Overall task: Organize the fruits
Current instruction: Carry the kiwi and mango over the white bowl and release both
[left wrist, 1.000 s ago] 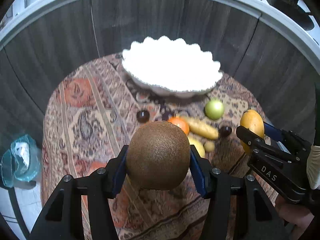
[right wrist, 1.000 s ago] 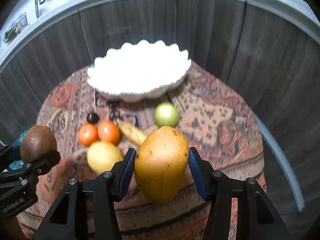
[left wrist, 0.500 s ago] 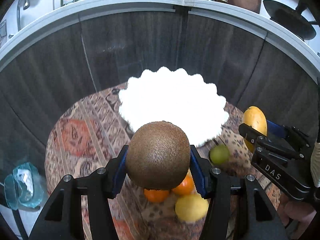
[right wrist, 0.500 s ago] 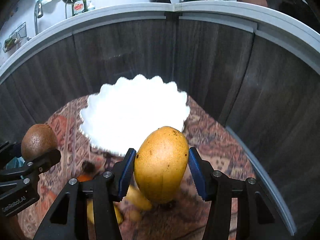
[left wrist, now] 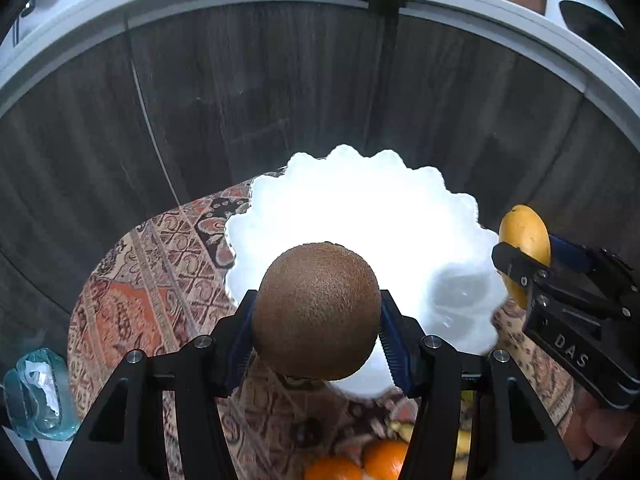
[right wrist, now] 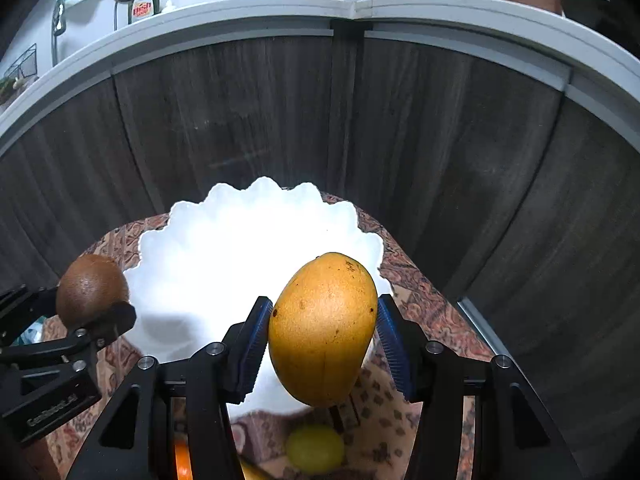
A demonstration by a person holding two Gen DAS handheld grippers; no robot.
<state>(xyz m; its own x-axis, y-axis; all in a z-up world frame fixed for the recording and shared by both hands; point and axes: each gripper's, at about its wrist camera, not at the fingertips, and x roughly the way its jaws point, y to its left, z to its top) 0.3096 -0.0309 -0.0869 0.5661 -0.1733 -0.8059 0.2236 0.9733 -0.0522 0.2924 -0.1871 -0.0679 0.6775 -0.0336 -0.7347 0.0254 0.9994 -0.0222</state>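
My left gripper (left wrist: 318, 334) is shut on a brown fuzzy kiwi (left wrist: 316, 310), held above the near rim of a white scalloped bowl (left wrist: 360, 208). My right gripper (right wrist: 322, 344) is shut on a yellow-orange mango (right wrist: 324, 328), also above the bowl (right wrist: 224, 248), toward its right side. In the left wrist view the right gripper (left wrist: 532, 256) with the mango (left wrist: 524, 236) shows at the right edge. The right wrist view has the left gripper (right wrist: 96, 308) and kiwi (right wrist: 90, 288) at the left. The bowl looks empty.
The bowl stands on a patterned cloth (left wrist: 132, 300) over a small table. Oranges (left wrist: 384, 462) and a green fruit (right wrist: 316, 448) lie on the cloth nearer me. Dark wood cabinet fronts (right wrist: 460, 160) rise close behind the table. A blue plastic bag (left wrist: 36, 392) sits low at the left.
Both grippers have carried their fruits forward from above the loose fruit to above the bowl. The bowl now fills the middle of both views; the loose fruit has slid to the bottom edge.
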